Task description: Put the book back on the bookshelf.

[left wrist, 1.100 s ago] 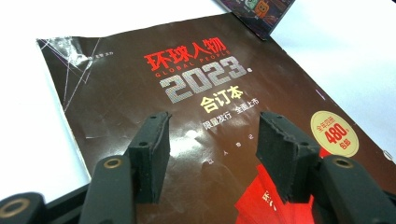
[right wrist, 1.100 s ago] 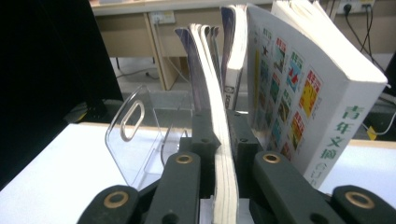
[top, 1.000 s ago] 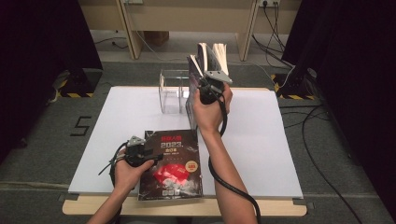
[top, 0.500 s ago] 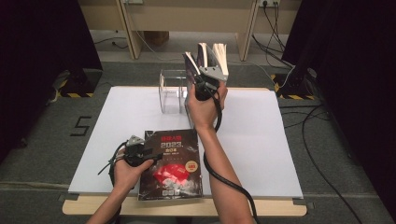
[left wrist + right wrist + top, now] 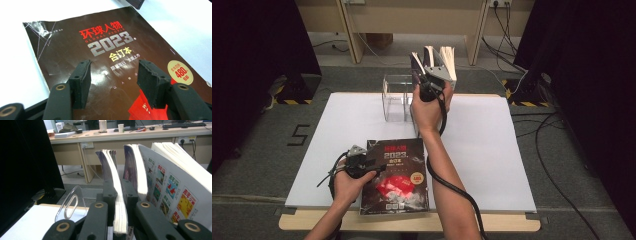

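Right gripper [image 5: 428, 75]: at the far edge of the table, we have its jaws clamped on the lower part of a magazine [image 5: 113, 182] standing on end; in the right gripper view the two black pads press flat against both faces of the curved page block.
Held magazine: upright, bowed slightly, its page edges facing the gripper; it stands at the left end of the row, apart from the next book at the top.
Neighbouring books [image 5: 160, 185]: we see two more just to its right in the right gripper view, leaning away to the right, the nearer one showing a white cover with small coloured pictures.
Clear stand [image 5: 398, 97]: a transparent acrylic holder at the far middle of the table, just left of the gripped magazine; its rounded end plate [image 5: 71, 203] shows in the right gripper view.
Left gripper [image 5: 362, 161]: near the front left of the table, we hold it low over the upper left corner of the dark magazine [image 5: 397, 175]; the jaws stand wide apart with nothing between them.
Dark magazine: lies flat, cover up, near the front edge of the table, with "2023" in silver and red lettering above it, a round yellow sticker [image 5: 180, 72] to one side.
Table [image 5: 492, 145]: white top, bare on the right side.
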A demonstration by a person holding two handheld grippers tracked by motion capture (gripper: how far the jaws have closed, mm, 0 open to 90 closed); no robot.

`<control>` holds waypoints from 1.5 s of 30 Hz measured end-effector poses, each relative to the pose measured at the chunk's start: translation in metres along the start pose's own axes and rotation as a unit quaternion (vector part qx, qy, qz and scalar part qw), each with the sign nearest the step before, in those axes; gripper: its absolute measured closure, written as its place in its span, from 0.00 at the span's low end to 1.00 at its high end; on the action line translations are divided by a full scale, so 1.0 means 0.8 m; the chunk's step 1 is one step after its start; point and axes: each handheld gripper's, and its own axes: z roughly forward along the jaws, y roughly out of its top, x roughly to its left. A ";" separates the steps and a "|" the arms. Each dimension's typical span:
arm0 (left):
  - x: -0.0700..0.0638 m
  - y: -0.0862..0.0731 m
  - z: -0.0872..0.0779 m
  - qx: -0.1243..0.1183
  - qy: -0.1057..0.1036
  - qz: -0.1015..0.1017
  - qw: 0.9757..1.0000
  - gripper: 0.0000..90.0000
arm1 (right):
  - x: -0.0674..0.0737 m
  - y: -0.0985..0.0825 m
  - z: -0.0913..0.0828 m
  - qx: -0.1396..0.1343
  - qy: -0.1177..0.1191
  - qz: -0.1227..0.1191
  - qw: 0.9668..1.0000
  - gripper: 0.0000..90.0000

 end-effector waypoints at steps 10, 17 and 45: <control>0.000 -0.001 0.001 0.000 0.000 0.000 1.000 0.49 | 0.004 -0.008 0.002 0.001 -0.012 -0.016 1.000 0.92; -0.001 -0.001 0.001 0.003 0.000 0.003 1.000 0.49 | 0.000 -0.016 -0.012 0.017 -0.005 -0.015 1.000 0.81; -0.010 0.000 0.004 -0.006 -0.009 0.012 1.000 0.48 | -0.021 -0.046 -0.057 0.054 0.036 -0.007 0.998 0.75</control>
